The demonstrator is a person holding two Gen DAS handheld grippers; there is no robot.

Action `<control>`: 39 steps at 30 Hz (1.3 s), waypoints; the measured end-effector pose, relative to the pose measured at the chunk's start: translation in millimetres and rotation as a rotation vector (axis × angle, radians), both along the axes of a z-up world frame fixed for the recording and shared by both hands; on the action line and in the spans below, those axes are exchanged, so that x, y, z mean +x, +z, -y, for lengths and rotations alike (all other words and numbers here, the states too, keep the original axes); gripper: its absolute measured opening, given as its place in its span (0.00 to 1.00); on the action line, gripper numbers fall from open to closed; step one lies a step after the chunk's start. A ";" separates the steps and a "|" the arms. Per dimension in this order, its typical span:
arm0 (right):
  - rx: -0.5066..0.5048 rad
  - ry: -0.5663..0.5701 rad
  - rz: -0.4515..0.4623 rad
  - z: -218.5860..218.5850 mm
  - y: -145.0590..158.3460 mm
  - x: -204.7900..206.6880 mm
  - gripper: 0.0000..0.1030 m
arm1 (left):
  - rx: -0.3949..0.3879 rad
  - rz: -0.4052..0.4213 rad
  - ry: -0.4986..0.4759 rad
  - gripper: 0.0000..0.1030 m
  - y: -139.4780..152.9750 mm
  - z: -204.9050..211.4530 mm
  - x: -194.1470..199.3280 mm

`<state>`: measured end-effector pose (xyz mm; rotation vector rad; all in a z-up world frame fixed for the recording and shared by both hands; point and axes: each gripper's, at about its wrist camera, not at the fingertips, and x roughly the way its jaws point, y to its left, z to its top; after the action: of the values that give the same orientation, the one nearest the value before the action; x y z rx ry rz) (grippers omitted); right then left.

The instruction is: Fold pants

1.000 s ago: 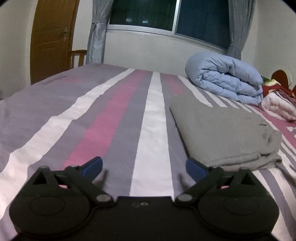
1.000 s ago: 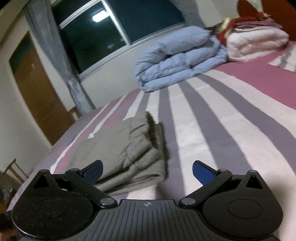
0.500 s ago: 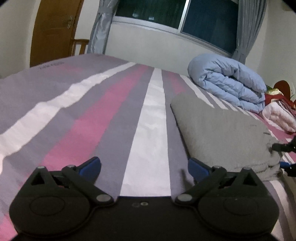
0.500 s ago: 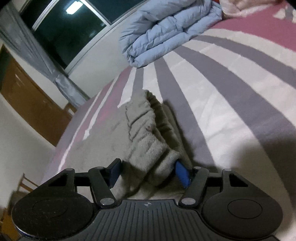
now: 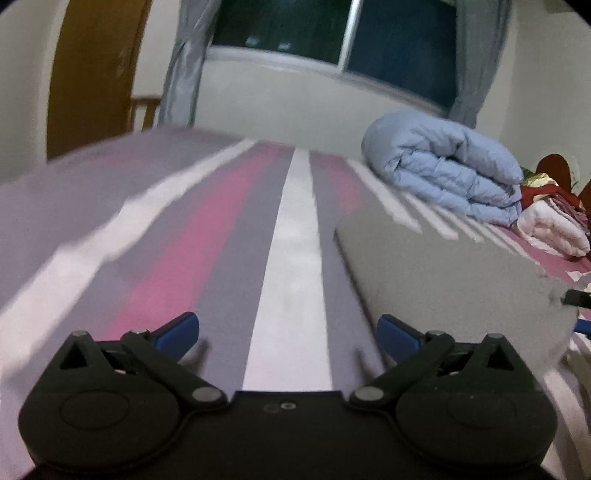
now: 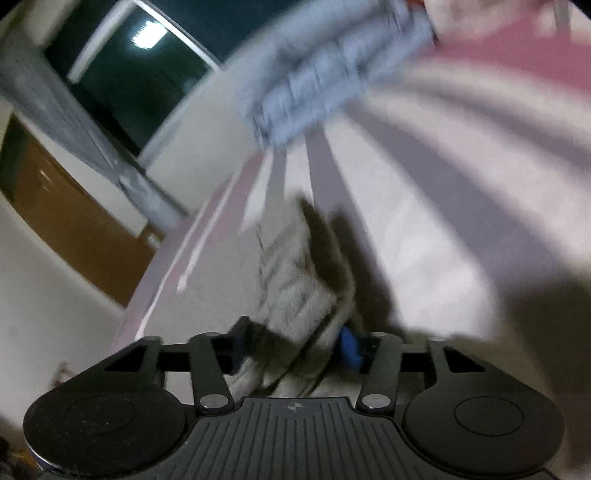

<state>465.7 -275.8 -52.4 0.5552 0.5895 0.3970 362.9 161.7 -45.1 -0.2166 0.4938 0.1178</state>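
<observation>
**Right gripper clamped on the pants, left gripper spread over the bed**

Left wrist view: left gripper (image 5: pixel 288 334) spread wide, blue fingertips (image 5: pixel 177 330) holding nothing, low over the striped bedsheet (image 5: pixel 291 236). Closer to the bed than a second ago, and now blurred. Grey pants (image 5: pixel 443 273) folded flat on the sheet just right of the right-hand fingertip, not touched by it. Far edge of the pants now met by the right gripper (image 5: pixel 576 299), seen as a dark tip at the frame's right side; not in frame a second ago. Beyond the pants, a rolled blue duvet (image 5: pixel 443 166) and a pile of pink and red bedding (image 5: pixel 550 221) at the head of the bed. Behind, a dark window (image 5: pixel 332 33) with grey curtains (image 5: pixel 184 62), a wooden door (image 5: pixel 96 70) at left.

Right wrist view: right gripper (image 6: pixel 295 345) clenched on a bunched edge of the pants (image 6: pixel 299 295), cloth pinched between the blue fingertips (image 6: pixel 349 349). Wide apart and short of the pants a second ago; narrower than half a second ago. Heavy blur throughout. Duvet (image 6: pixel 325 70) smeared at top, sheet (image 6: pixel 443 240) stripes to the right, window (image 6: pixel 136 66), curtain (image 6: pixel 92 140) and door (image 6: pixel 74 221) at left.
</observation>
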 end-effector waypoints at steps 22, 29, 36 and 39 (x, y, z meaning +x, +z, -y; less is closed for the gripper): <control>-0.327 0.051 -0.080 -54.1 -17.3 76.3 0.78 | 0.098 -0.099 -0.138 0.95 -16.6 32.5 119.3; -0.231 0.088 0.092 -26.3 12.1 9.6 0.78 | 0.179 -0.047 -0.185 0.94 1.2 48.2 81.5; -0.247 0.094 -0.086 -34.9 -17.2 9.4 0.78 | 0.171 -0.118 -0.167 0.94 -14.2 54.4 79.8; -0.238 0.105 -0.022 -31.7 1.1 -4.7 0.78 | 0.202 -0.111 -0.161 0.94 -4.4 56.8 67.8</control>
<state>461.0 -244.1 -51.2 0.3022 0.6781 0.4133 430.7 104.9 -49.6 0.0280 0.6039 0.0218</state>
